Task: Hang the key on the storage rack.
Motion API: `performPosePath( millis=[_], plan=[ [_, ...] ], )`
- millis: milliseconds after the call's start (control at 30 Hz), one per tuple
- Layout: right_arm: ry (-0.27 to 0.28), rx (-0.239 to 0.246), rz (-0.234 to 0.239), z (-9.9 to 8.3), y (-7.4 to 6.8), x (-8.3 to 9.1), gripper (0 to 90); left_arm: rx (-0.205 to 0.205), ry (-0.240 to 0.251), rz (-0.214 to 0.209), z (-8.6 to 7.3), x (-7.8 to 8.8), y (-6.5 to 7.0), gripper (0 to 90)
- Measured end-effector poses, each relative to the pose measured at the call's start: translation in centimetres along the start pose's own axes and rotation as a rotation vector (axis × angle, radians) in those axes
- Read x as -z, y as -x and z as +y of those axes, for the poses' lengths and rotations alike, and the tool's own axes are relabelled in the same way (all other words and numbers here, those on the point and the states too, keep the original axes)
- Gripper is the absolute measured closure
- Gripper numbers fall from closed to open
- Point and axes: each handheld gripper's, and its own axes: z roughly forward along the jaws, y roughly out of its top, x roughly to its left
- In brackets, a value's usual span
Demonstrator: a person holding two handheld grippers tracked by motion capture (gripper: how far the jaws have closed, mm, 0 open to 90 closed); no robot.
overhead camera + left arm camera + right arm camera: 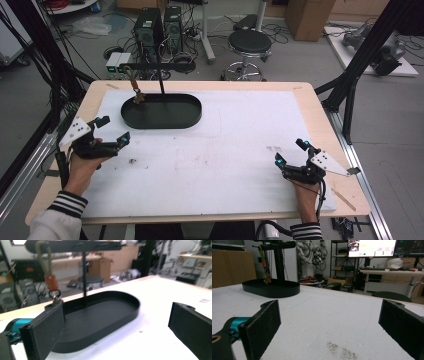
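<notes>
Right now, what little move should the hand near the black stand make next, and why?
Probably draw the left gripper a bit further from the black oval tray stand. Its jaws stand wide open with nothing between them, while the olive strap keychain with its orange tag hangs from the black crossbar. The right gripper rests open on the white mat.

In the left gripper view, the stand's crossbar (75, 245) is cut off by the top edge, and the room behind is blurred. The small charm under the hanging strap (134, 85) is too small to be made out. Both forearms are cropped at the bottom of the high view.
</notes>
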Motion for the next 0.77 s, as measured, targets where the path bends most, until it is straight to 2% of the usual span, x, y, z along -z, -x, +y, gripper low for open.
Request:
performPosePath(
  millis=[133,300,367,400,467,600,667,767],
  plan=[
    [-0.002,0.0,0.0,0.0,-0.1,0.0,3.0,0.018,0.037,-0.028,-1.6,1.6,1.1,1.7],
    [-0.007,-0.01,0.002,0.0,-0.1,0.1,3.1,0.033,0.054,-0.029,-3.7,2.8,1.7,1.7],
    [-0.002,0.001,0.0,0.0,0.0,0.0,3.0,0.037,0.06,-0.029,-4.6,3.0,1.9,1.7],
    [-0.007,-0.01,0.001,0.0,-0.1,0.1,3.0,0.035,0.066,-0.032,-4.9,3.0,2.0,1.7],
    [-0.002,-0.001,0.001,0.0,-0.1,0.0,3.0,0.016,0.065,-0.04,-5.6,3.1,2.2,1.7],
    [-0.003,-0.009,0.001,0.0,-0.1,0.1,3.1,0.003,0.106,-0.007,-5.8,3.4,2.5,1.7],
    [0.002,-0.007,-0.001,0.0,-0.1,0.1,3.0,-0.005,0.118,-0.004,-5.9,3.6,2.5,1.7],
    [0.0,-0.004,-0.001,0.0,-0.1,0.1,3.1,0.006,0.112,-0.002,-5.8,3.5,2.4,1.7]
  ],
)
